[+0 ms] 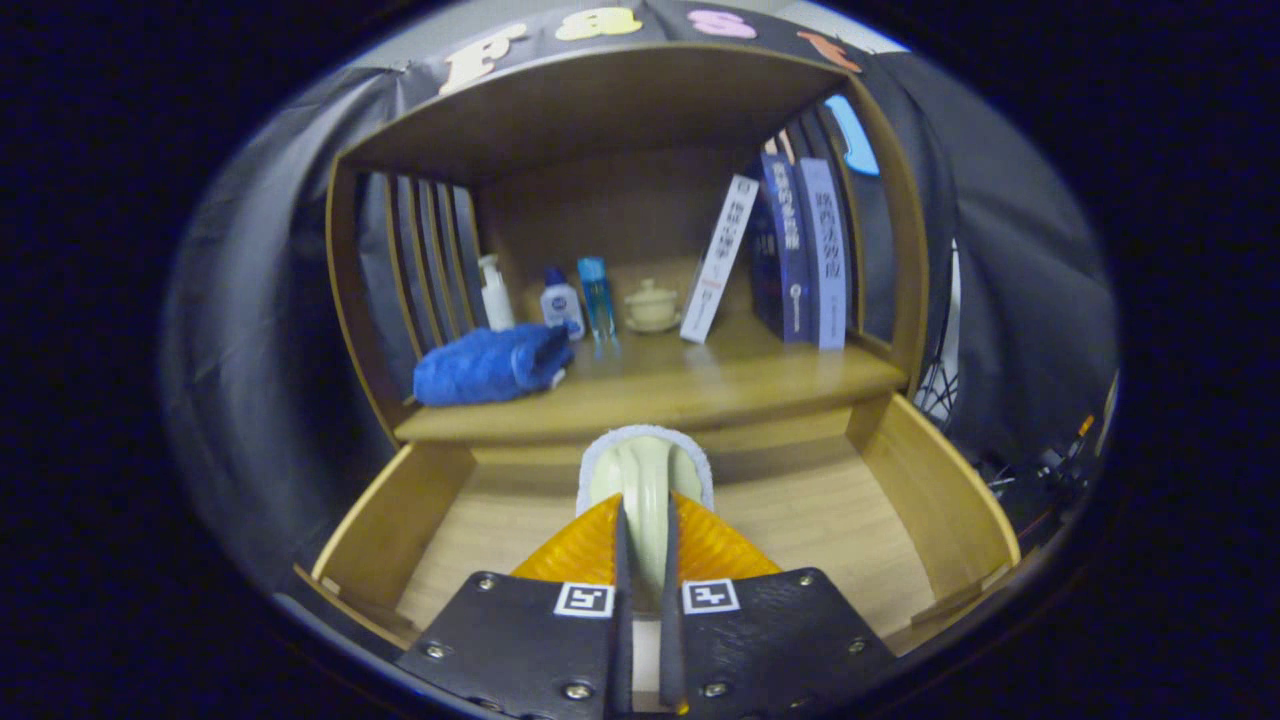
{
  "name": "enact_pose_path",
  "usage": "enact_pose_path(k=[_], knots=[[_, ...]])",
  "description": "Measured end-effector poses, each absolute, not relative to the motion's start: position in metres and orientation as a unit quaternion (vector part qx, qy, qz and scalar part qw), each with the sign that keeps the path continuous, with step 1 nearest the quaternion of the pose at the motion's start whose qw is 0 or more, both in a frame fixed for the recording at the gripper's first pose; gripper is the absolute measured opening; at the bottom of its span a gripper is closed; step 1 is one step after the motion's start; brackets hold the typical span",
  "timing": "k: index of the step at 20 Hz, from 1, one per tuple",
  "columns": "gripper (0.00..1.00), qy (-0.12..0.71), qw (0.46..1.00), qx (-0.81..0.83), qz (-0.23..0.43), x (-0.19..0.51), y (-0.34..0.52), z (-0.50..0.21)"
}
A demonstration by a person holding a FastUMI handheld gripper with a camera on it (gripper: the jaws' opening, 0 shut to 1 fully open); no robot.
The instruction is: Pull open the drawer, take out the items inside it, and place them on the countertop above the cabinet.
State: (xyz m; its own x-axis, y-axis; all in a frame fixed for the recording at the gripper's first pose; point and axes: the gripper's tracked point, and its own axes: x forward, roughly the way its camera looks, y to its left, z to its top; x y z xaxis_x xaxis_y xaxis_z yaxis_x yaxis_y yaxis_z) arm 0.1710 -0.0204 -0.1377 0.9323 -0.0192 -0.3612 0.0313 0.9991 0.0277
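My gripper (645, 530) is shut on a pale cream brush with a white fuzzy pad (645, 465), pinching its handle between both fingers. I hold it above the pulled-open wooden drawer (900, 500), just in front of the countertop edge (650, 400). The drawer's floor on either side of the fingers shows bare wood. A blue cloth (490, 365) lies on the countertop at the left.
On the countertop inside the wooden shelf stand a white pump bottle (495, 292), a small white bottle (562, 302), a blue bottle (597, 296), a cream lidded cup (652, 304), a leaning white book (718, 258) and upright blue books (805, 250). Drawer side walls flank the fingers.
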Motion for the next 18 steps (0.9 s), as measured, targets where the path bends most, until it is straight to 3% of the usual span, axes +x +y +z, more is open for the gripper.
enact_pose_path(k=[7,18], knots=[[0.10,0.054,0.998,-0.022,-0.015,0.202,-0.015,-0.053],[0.11,0.183,0.982,0.033,-0.026,0.329,-0.016,-0.111]])
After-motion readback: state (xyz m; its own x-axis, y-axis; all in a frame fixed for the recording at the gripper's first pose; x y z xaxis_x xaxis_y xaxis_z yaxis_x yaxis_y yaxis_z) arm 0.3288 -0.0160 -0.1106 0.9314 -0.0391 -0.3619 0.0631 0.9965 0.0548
